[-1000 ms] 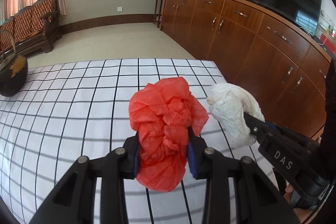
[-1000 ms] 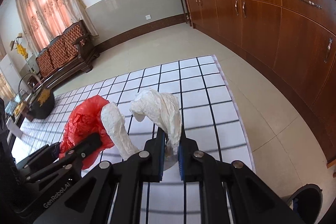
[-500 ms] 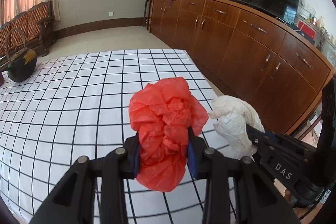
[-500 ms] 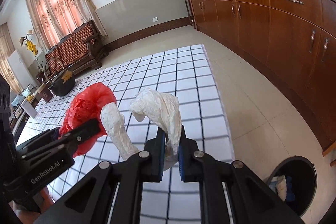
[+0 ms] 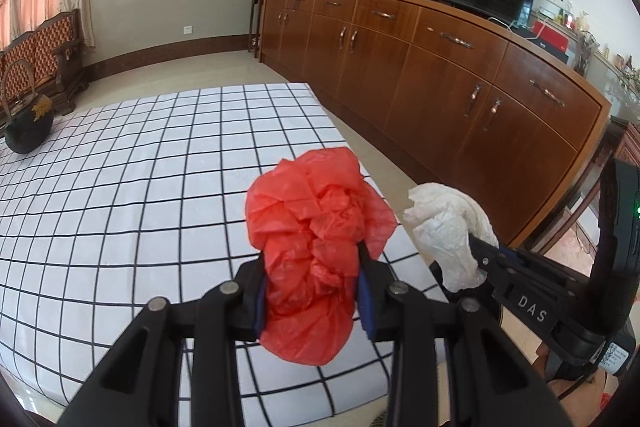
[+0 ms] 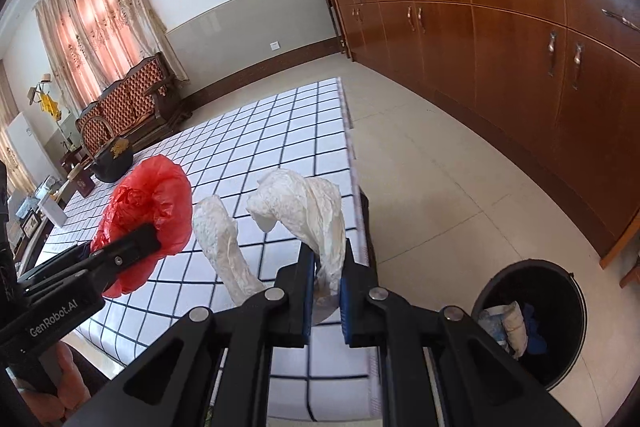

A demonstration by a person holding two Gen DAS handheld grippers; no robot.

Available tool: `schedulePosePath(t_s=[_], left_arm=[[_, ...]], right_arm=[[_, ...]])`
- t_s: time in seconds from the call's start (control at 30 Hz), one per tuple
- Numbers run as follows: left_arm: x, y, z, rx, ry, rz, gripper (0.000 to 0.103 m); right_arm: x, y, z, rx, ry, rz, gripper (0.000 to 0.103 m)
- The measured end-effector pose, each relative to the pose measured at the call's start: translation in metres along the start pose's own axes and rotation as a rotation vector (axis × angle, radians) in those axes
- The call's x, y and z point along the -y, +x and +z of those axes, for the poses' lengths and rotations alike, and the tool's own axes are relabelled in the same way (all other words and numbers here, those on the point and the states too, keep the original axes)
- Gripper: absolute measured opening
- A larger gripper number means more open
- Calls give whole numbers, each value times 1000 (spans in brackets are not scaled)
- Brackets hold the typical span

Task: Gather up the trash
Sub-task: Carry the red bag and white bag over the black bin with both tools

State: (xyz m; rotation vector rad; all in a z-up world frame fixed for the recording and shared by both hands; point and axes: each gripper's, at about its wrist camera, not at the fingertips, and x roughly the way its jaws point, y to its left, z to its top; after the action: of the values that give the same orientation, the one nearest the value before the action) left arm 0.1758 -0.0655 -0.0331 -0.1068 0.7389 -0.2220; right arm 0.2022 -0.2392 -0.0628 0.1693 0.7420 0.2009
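Over the last second we have swung both grippers away from the middle of the table [image 6: 280,131] toward its floor-side edge, and the bin [image 6: 532,319] has come into the right view, low and to the right of the right jaws, with some trash already inside. A second ago only its rim showed. We judge the pick-up done and the carry to the bin under way.

The red bag [image 5: 316,251] has not shifted in our left gripper [image 5: 312,291]: the jaws are clamped on its crumpled middle, bulk bulging ahead and below them. The white bag [image 6: 304,211] sits pinched the same way in our right gripper [image 6: 326,291], one loose tail drooping left of the jaws.

Next, we think, the right jaws go over the bin first, being nearer; the light plastic may cling on release.
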Motion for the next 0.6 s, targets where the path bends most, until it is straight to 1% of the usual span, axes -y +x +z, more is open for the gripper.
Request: schedulePosePath(t_s=[0.23, 0.6], left_arm=[[35, 1, -7, -10, 46, -45, 36], [96, 13, -11, -41, 137, -138, 36]], right_arm=[[32, -20, -11, 14, 42, -45, 12], [91, -47, -30, 26, 148, -122, 12]])
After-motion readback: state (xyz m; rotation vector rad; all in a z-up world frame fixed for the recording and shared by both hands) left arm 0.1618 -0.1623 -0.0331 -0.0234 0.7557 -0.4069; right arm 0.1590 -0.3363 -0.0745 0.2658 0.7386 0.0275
